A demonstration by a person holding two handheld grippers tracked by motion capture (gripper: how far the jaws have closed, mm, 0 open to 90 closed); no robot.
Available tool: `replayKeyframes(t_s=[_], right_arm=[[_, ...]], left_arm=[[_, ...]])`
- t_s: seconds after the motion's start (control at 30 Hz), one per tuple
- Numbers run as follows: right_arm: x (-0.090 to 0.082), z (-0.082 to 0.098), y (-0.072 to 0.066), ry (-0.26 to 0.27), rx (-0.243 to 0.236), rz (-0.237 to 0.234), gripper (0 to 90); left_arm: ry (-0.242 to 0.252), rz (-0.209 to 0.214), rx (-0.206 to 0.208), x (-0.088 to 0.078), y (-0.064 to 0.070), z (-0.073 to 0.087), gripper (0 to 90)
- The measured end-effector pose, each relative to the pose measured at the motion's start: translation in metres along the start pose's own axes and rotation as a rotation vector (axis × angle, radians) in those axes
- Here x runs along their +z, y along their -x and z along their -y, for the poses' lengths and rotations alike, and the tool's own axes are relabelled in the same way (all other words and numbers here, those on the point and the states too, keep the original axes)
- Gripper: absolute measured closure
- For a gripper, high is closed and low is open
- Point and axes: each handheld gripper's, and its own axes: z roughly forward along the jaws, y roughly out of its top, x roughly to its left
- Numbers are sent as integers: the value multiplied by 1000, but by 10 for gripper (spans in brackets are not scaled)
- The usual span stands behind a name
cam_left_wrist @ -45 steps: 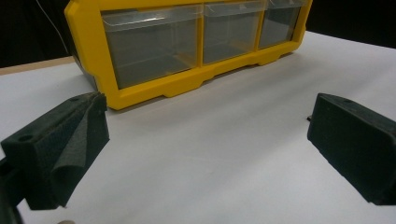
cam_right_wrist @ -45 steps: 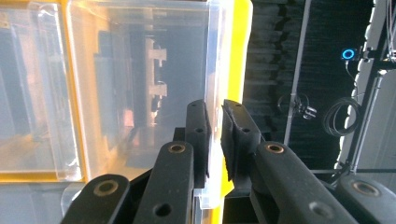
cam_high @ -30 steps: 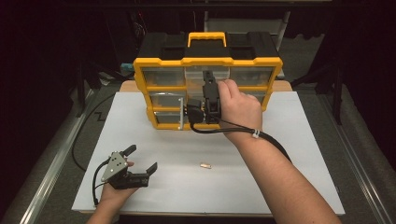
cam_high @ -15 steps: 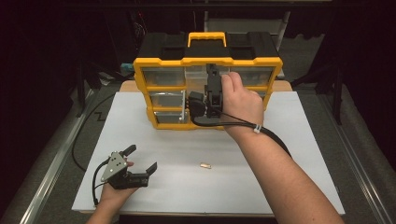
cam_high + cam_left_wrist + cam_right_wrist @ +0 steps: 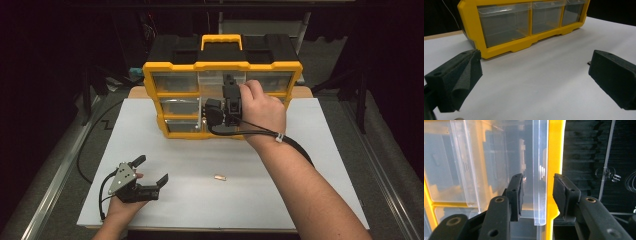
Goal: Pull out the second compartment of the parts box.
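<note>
Two jaws of the right gripper point(image 5: 537, 195) have just been closing around the clear drawer front point(image 5: 540, 170), not yet pinching; next comes pulling it out, while the left gripper point(image 5: 150, 176) rests open near.

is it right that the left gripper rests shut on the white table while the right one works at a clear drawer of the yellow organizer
Not quite: the left gripper rests on the white table open, its jaws wide apart in the left gripper view. The right gripper does work at a clear drawer of the yellow organizer.
</note>
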Motion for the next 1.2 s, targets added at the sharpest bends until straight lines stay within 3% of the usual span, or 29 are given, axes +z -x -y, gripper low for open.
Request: replayKeyframes(t_s=[0.27,0.5,1.2], right_arm=[[0,1,-2,-4,-8,28,775],[-5,2,-4,0,-16,40,784],[-45,5,-12,32,-37,71,789]], left_arm=[[3,-2,-4,0,-1,0,3],[7,-6,-7,-2,-1,-1,3],[9,-6,-11,-2,-1,-1,3]])
